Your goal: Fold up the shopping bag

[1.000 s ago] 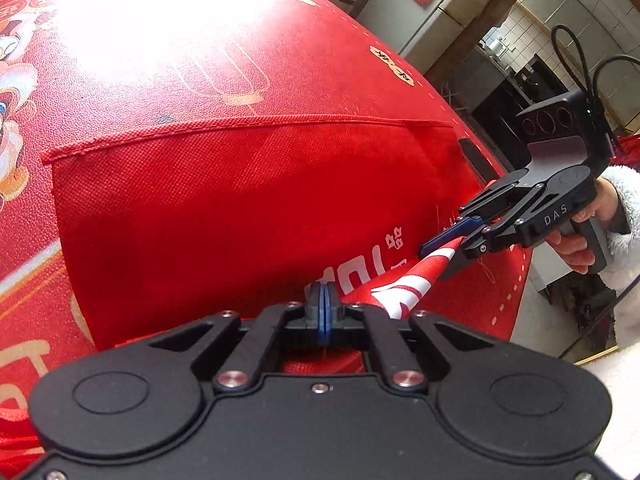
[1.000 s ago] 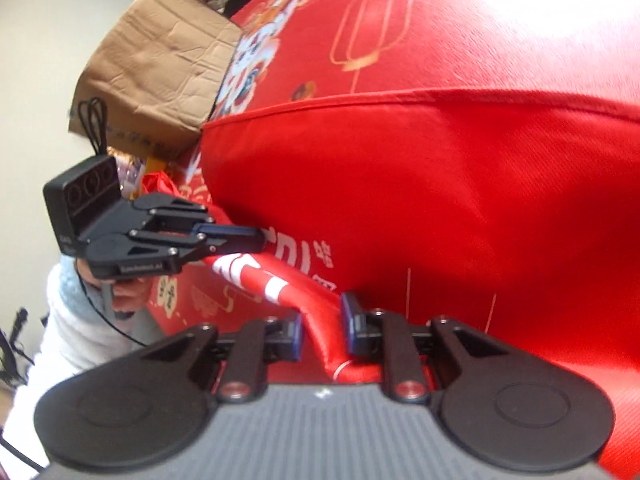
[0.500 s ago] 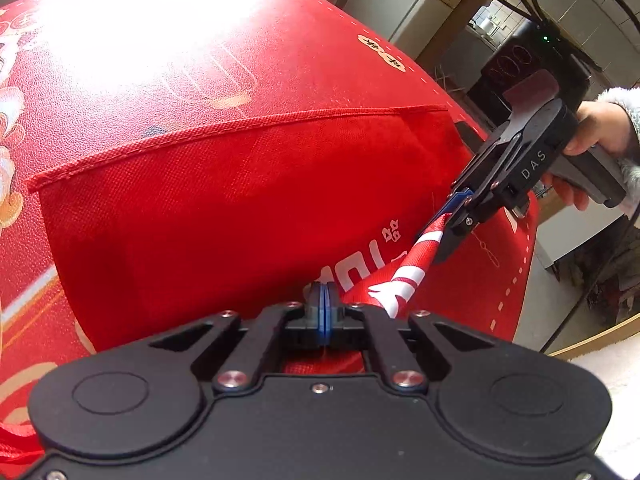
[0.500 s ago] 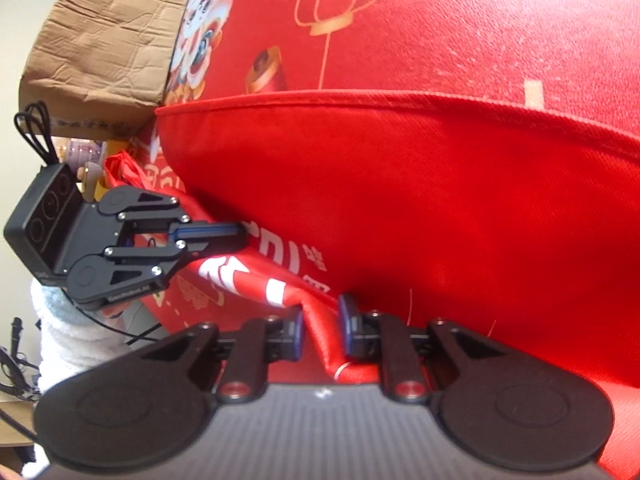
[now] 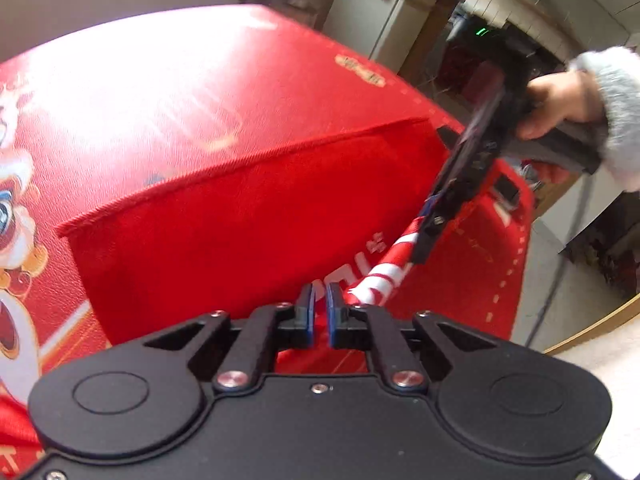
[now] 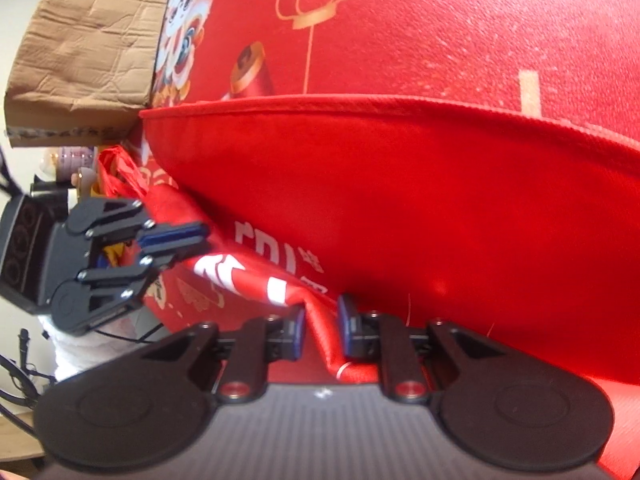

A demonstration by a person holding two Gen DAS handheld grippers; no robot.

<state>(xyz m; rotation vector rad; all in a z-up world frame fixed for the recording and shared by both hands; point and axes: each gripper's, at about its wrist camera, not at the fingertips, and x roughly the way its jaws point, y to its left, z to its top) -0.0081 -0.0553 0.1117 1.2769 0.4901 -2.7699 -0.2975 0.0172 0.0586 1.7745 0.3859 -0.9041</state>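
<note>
A red shopping bag [image 5: 248, 224] lies flat on a table [image 5: 192, 88] covered in a red festive print, its hemmed top edge [image 6: 360, 102] running across both views on the far side from the grippers. The near edge is lifted into a twisted fold with white lettering [image 6: 256, 276], strung between the two tools. The right gripper [image 6: 320, 328] clamps that bunched fabric between narrow jaws, the cloth visibly pinched between its blue pads. The left gripper [image 5: 318, 304] shows a slim gap between its pads with no cloth clearly in it; the fold passes just to its right, so its hold seems let go or nearly so. The bag's long axis runs side to side between the hands, and the flat panel lies ahead of both, so folding likely means carrying the near edge forward toward the hem. The right wrist view alone shows a cardboard box [image 6: 88, 48] beyond the table's corner; the left wrist view alone shows the hand [image 5: 560, 108] and fluffy sleeve [image 5: 616, 120].
</note>
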